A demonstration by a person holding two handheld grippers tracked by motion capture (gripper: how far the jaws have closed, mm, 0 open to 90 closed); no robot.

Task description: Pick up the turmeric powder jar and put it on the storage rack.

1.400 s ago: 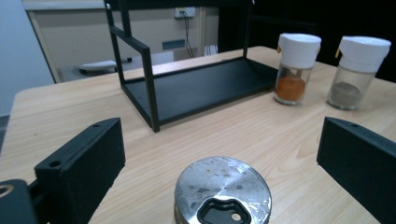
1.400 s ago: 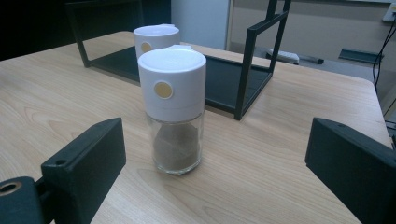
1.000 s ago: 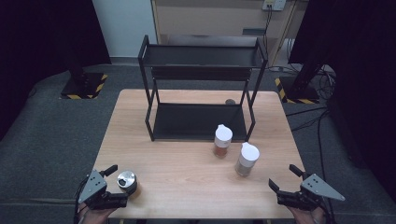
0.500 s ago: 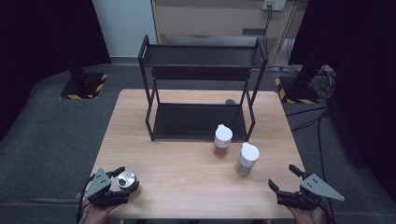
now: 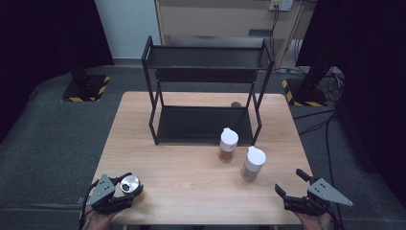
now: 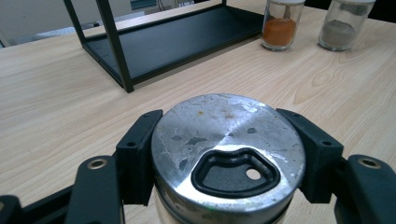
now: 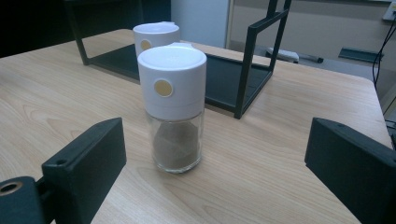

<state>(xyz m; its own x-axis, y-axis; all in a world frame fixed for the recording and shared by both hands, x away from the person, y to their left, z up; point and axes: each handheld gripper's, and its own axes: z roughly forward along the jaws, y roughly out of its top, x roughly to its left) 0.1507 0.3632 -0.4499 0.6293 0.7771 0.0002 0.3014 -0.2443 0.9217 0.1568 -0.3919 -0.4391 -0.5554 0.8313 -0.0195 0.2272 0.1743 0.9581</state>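
At the desk's near left corner, a round jar with a scuffed silver metal lid is clamped upright between the black jaws of the left claw, which have just been closing; a second ago they stood wide beside it. Its axis is vertical, so a lift can go straight up. Farther off, a white-capped glass shaker of grey powder is faced by the right claw, jaws spread, nothing held. Beyond stands a black metal two-tier rack.

No legible text, label, brand or number on anything in view
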